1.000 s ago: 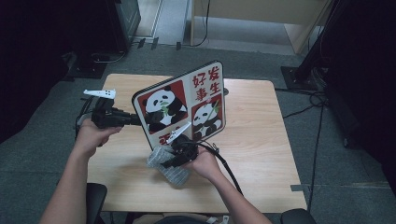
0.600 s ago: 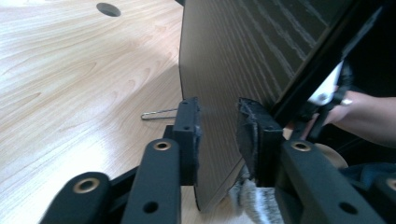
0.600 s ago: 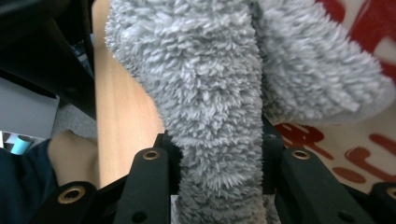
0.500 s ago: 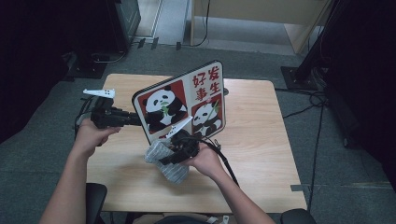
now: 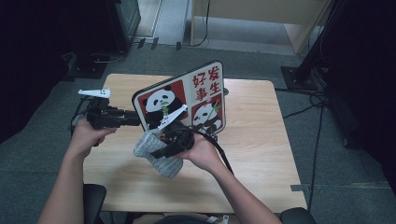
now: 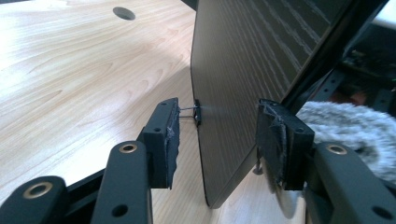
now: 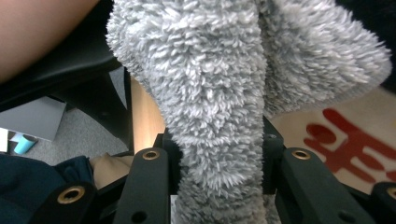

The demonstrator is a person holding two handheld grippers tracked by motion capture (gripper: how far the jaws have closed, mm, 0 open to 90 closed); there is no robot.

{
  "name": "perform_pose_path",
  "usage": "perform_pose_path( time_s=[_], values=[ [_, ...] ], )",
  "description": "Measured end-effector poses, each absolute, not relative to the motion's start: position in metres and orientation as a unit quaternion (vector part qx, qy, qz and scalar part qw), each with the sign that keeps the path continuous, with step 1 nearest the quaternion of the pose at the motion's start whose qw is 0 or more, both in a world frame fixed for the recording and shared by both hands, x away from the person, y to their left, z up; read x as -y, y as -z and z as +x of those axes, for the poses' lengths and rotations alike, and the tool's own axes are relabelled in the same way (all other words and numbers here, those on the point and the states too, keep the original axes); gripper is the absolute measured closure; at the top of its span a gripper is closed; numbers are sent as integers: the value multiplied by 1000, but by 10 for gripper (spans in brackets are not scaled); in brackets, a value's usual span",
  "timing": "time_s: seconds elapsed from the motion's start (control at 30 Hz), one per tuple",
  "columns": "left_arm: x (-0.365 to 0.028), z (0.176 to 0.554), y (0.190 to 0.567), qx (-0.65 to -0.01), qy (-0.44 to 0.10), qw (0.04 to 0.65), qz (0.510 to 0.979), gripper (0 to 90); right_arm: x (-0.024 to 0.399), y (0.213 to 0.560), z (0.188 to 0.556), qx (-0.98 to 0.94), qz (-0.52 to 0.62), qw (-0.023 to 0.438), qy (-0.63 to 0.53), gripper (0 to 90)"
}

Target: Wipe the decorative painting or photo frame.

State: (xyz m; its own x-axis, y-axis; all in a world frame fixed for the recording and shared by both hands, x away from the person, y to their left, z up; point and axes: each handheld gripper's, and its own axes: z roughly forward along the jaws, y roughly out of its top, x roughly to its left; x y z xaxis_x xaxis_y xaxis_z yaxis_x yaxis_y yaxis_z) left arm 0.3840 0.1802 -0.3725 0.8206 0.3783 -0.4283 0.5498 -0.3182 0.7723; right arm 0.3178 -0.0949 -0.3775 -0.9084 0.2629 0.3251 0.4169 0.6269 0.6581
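While flat panda board point(image 5: 187, 100) stands, right gripper point(image 7: 219, 154) pinches fluffy grey cloth point(image 7: 210, 93).

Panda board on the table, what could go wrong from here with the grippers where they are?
1. The left gripper has just been opening: its pads stand clear of the panda board, whose edge sits between them. The tilted board might tip or slide.
2. The right gripper is clamped on the fluffy grey cloth right beside the board; a sweep could knock the board over.
3. The cloth hangs loosely, so it may snag the board's edge.
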Motion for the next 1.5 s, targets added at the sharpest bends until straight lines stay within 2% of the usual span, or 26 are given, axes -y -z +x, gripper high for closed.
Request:
perform_pose_path(
  time_s=[0.3,0.8,1.2,1.5],
  values=[
    [-190,380,374,-299,69,508,805,456,80,356,317,902,-160,98,390,663],
    [-211,369,375,-320,61,511,796,436,49,322,325,901,-118,94,406,662],
    [-219,365,375,-328,54,516,789,436,39,297,343,894,-122,79,423,660],
    [-219,365,375,-329,55,518,788,436,47,289,362,885,-149,79,435,659]
  ],
)
